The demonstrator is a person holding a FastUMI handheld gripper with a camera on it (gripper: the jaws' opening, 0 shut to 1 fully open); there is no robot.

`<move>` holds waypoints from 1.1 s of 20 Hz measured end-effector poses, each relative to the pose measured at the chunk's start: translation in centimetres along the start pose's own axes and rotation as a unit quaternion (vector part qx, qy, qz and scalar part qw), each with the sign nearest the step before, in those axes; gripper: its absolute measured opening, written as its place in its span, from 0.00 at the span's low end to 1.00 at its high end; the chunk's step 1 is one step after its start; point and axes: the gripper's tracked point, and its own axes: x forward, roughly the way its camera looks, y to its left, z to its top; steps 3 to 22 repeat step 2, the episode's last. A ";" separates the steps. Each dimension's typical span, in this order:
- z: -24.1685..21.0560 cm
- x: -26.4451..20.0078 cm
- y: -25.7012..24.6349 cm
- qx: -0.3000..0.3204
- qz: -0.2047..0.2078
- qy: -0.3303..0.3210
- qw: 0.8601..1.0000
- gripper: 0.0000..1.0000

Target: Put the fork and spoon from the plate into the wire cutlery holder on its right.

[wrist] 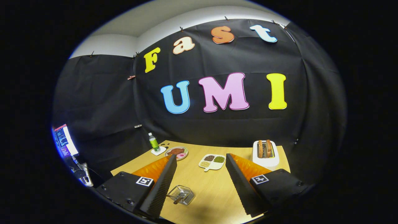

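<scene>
Hovering tongs [200, 185] gape above wire cutlery holder [181, 195]; no legible labels

Readable text: right now you have no legible word or number on anything on the table.
Gripper [201, 155]: your fingers are spread wide apart, and each carries a square tag at its base.
Left tag [144, 181]: a black-and-white block code with no letters or digits.
Right tag [260, 179]: the same kind of code, in a different pattern.
Bottle [154, 143]: it has a green label, but the print is too small to tell.
Screen [63, 141]: it's lit, with rows far too small to make out.
</scene>
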 end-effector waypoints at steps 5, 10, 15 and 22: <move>-0.1 0.1 -0.1 0.001 0.000 0.003 1.000 0.98; -0.1 0.1 -0.1 0.001 0.000 0.003 1.000 0.98; -0.1 0.1 -0.1 0.001 0.000 0.003 1.000 0.98; -0.1 0.1 -0.1 0.001 0.000 0.003 1.000 0.98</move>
